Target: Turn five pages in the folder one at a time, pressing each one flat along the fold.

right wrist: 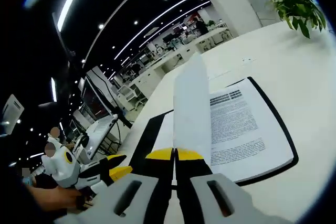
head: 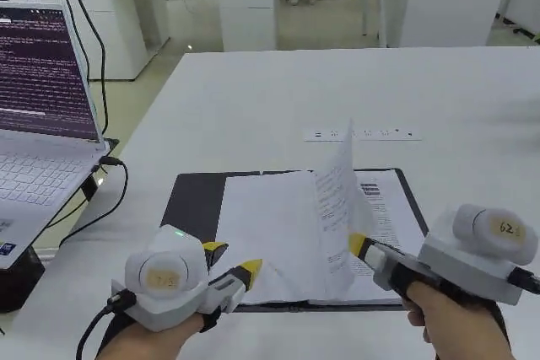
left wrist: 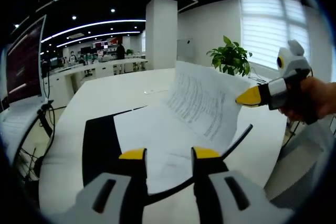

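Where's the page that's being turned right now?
In the head view the page stands upright over the middle of the open folder, its lower edge pinched in the right tongs, the open left tongs near the front-left corner.

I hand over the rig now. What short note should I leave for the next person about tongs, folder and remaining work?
Right tongs: shut on the lower edge of one page, held upright mid-turn.
Left tongs: open, holding nothing, at the near left edge of the folder.
Folder lies open on the white table.
Done: this page is lifted; the count of turned pages cannot be told.
Left: lay it to the left, press it flat along the fold, continue to five.
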Tool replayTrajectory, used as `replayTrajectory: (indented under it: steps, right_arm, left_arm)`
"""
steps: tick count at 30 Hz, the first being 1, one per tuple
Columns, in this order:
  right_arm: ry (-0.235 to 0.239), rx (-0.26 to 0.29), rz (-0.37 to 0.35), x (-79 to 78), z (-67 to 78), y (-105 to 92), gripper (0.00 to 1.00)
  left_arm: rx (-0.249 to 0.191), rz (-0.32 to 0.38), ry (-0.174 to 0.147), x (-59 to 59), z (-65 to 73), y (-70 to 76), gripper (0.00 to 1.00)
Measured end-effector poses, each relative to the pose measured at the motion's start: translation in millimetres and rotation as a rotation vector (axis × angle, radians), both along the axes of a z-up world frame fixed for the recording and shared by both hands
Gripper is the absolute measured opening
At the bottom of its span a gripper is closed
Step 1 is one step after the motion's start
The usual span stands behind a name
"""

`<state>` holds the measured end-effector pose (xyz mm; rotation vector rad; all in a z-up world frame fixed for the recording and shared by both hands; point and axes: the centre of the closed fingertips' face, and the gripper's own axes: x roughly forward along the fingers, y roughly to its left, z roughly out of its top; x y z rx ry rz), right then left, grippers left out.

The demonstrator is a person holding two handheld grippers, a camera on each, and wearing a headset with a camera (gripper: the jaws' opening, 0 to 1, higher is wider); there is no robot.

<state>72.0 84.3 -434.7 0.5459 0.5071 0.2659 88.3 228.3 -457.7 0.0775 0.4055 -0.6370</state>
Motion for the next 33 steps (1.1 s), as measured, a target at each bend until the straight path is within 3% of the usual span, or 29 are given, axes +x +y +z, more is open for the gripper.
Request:
replayTrajectory:
  steps: [8, 12, 17, 19, 20, 24, 33]
  right_arm:
    - [0.004, -0.056, 0.053, 4.0, -6.7, 31.1, 0.00]
    - [0.002, -0.127, 0.110, 6.3, -12.3, 51.5, 0.00]
    - [-0.002, -0.254, 0.190, 9.5, -21.3, 76.0, 0.00]
    - [-0.004, -0.268, 0.194, 11.4, -22.5, 85.1, 0.00]
    - [-0.005, -0.316, 0.222, 12.1, -25.8, 90.2, 0.00]
    - [-0.003, -0.422, 0.275, 15.6, -34.9, 107.2, 0.00]
    - [0.056, -0.483, 0.356, 21.6, -63.7, 142.7, 0.00]
  left_arm:
    - [-0.010, 0.043, 0.001, -2.1, 1.4, 26.0, 0.32]
    - [-0.012, 0.058, 0.000, -2.3, 2.7, 38.6, 0.32]
    - [-0.017, 0.075, 0.003, -1.2, 1.8, 52.9, 0.32]
    - [-0.020, 0.081, 0.004, -2.1, 0.5, 57.6, 0.32]
    - [-0.020, 0.082, 0.007, -2.6, -0.4, 59.2, 0.31]
    - [-0.025, 0.093, 0.015, -4.4, -3.5, 66.5, 0.31]
    - [-0.046, 0.126, 0.033, -8.4, -10.5, 84.6, 0.30]
